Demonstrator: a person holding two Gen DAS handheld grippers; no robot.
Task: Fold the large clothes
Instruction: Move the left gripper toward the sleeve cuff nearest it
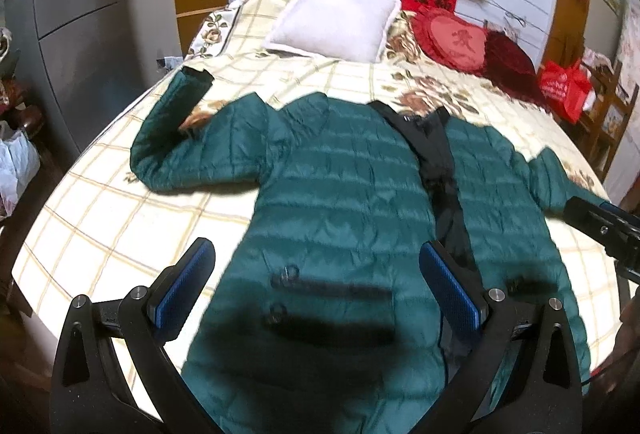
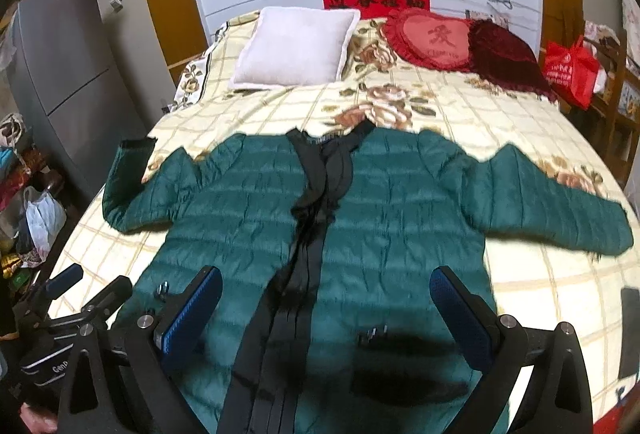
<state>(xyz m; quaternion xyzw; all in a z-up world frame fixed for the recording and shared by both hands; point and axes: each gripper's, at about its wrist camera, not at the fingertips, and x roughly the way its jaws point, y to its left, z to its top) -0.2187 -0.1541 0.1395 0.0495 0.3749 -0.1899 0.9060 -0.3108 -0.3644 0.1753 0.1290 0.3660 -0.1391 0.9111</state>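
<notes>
Both grippers hover over the near end of a dark green quilted jacket (image 2: 400, 202) spread front-up on a bed (image 2: 532, 290). The left gripper (image 1: 320, 282) has its blue-padded fingers (image 1: 184, 290) spread wide, with nothing between them and no visible contact with the fabric; its pads frame the jacket's left front panel and pocket. The right gripper (image 2: 326, 310) is likewise spread wide and holds nothing, its fingers (image 2: 460, 318) bracketing the black zipper placket (image 2: 308, 266) and the right panel.

The jacket lies along the bed's middle, collar toward the pillows, both sleeves stretched outward. The left sleeve (image 1: 172, 130) bends back toward the headboard, its dark cuff near the bed's left edge; the right sleeve (image 2: 560, 210) reaches almost to the right edge. Bare checked, floral bedspread lies open on either side of the body panels and between the collar and a white pillow (image 2: 292, 50) and red heart-shaped cushion (image 2: 432, 38).

A grey cabinet (image 2: 60, 66) and bags on the floor crowd the left side; wooden shelving with a red bag (image 2: 568, 70) stands right.

The jacket's hem is hidden beneath the gripper bodies, and motion blur softens the pocket details. A dark flat object (image 2: 630, 334) at the right edge is cut off.
</notes>
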